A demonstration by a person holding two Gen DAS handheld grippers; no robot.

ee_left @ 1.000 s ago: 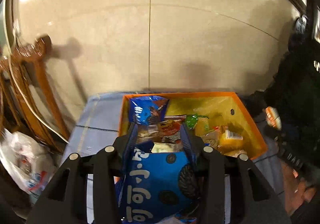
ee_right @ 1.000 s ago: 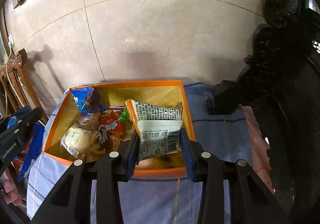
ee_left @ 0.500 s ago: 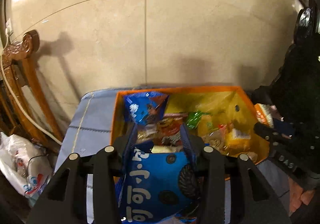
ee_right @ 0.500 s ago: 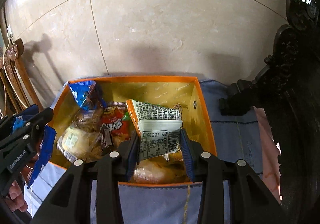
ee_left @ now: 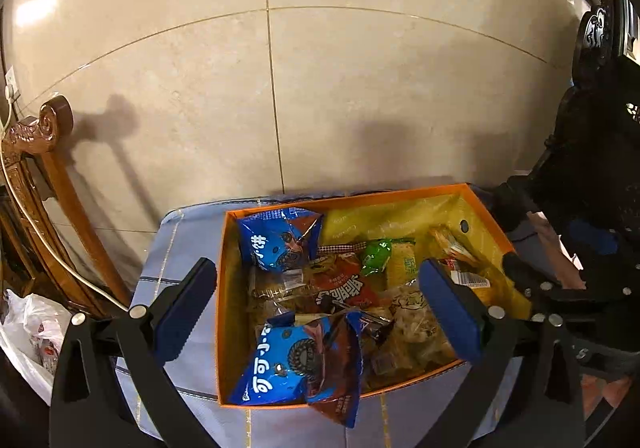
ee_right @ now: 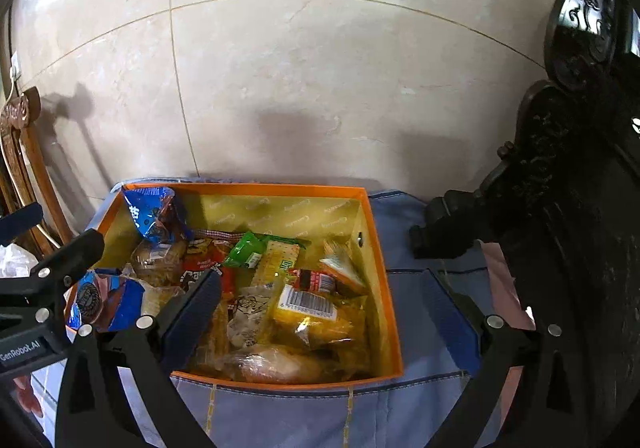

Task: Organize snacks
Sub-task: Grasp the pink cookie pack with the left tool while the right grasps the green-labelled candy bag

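Observation:
An orange box (ee_left: 348, 199) with a yellow inside holds several snack packets. A blue cookie packet (ee_left: 296, 364) lies at its front left, draped over the front rim. My left gripper (ee_left: 318, 288) hangs above it, jaws opening wide, pads clear of the packet. A yellow packet with a barcode (ee_right: 308, 308) lies in the right half of the box (ee_right: 260, 189). My right gripper (ee_right: 322, 288) is over it, jaws opening, touching nothing. Each gripper shows in the other's view: the right gripper (ee_left: 532, 288), the left gripper (ee_right: 60, 260).
A second blue packet (ee_left: 276, 240) leans in the back left corner, with red (ee_left: 344, 288) and green (ee_left: 376, 254) packets beside it. The box sits on a blue cloth (ee_right: 320, 416) against a tiled wall. A wooden chair (ee_left: 44, 152) and white bag (ee_left: 28, 328) stand left, dark carved furniture (ee_right: 580, 168) right.
Both grippers went from shut to wide open. The blue cookie packet dropped onto the box's front left; the barcode packet dropped into the right half.

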